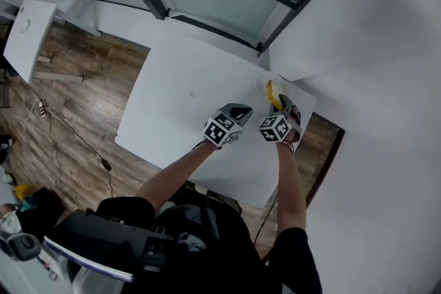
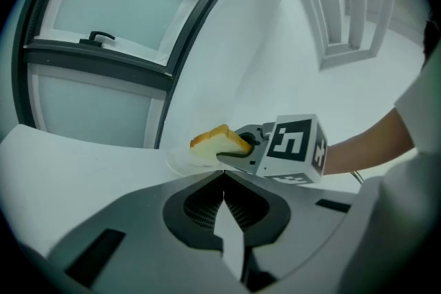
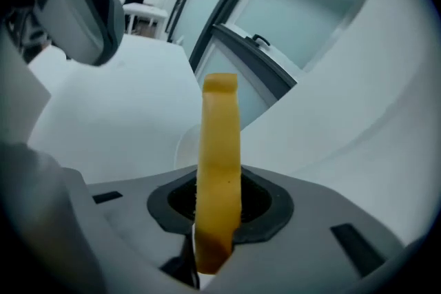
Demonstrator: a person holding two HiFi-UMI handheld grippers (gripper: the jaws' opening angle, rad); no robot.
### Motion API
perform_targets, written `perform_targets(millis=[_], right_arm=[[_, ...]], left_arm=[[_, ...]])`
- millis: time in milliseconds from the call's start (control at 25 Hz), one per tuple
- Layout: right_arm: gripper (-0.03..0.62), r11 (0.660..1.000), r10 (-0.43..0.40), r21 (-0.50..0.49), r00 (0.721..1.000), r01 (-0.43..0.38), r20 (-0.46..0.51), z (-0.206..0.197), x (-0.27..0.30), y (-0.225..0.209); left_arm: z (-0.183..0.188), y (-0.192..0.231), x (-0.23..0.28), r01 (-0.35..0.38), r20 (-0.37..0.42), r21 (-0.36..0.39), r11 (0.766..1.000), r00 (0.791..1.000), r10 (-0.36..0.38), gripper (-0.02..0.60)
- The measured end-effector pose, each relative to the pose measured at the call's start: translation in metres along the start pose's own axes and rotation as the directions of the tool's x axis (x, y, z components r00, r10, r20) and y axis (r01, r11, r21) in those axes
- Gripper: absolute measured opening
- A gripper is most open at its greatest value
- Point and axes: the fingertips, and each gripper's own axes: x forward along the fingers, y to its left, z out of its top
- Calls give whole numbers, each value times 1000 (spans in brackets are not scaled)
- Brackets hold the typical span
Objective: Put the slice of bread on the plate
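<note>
- The right gripper (image 3: 219,217) is pinching the slice of bread (image 3: 219,169). Its jaws are clamped on the lower end, and the crust edge stands upright through the middle of the right gripper view.
- The left gripper (image 2: 224,182) carries nothing. Its jaws are pressed together tip to tip, and it waits just left of the other gripper in the head view.
- The slice is in the air, above the white plate (image 2: 185,162) at centre frame in the left gripper view. I can't tell from here whether its low end touches the plate.
- To my eye it is the set-down that could go wrong. Held on edge by one end, the slice might topple when let go and land half over the rim.
- The plate is white on a white table (image 1: 179,100), so its rim is hard to pick out, and the drop could easily be misjudged.
- Soft bread pinched this narrowly may dent or tear if it is twisted to lie flat.
- The plate sits by the table's corner next to the wall (image 1: 358,45), right of centre in the head view. A nudge from either gripper could push it toward the edge.
- Only the left gripper view shows the slice side-on, with the plate beneath it.
- Only the right gripper view shows the pinch itself.
- Only the head view shows both arms and how near the corner everything is. There the bread is a small yellow patch and the plate barely shows.
</note>
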Motion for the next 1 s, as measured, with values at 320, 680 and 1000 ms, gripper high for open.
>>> perform_targets(millis=[320, 680, 1000], right_arm=[[100, 901, -56, -433, 998, 35, -37, 2, 42, -10], [268, 905, 317, -244, 935, -349, -163, -22, 36, 33], [390, 883, 439, -82, 876, -461, -200, -43, 18, 41]], left_arm=[[-8, -8, -5, 5, 1, -42, 999, 1000, -5, 5], [-22, -13, -11, 34, -27, -62, 997, 999, -36, 5], [-31, -18, -16, 54, -53, -68, 996, 997, -58, 5]])
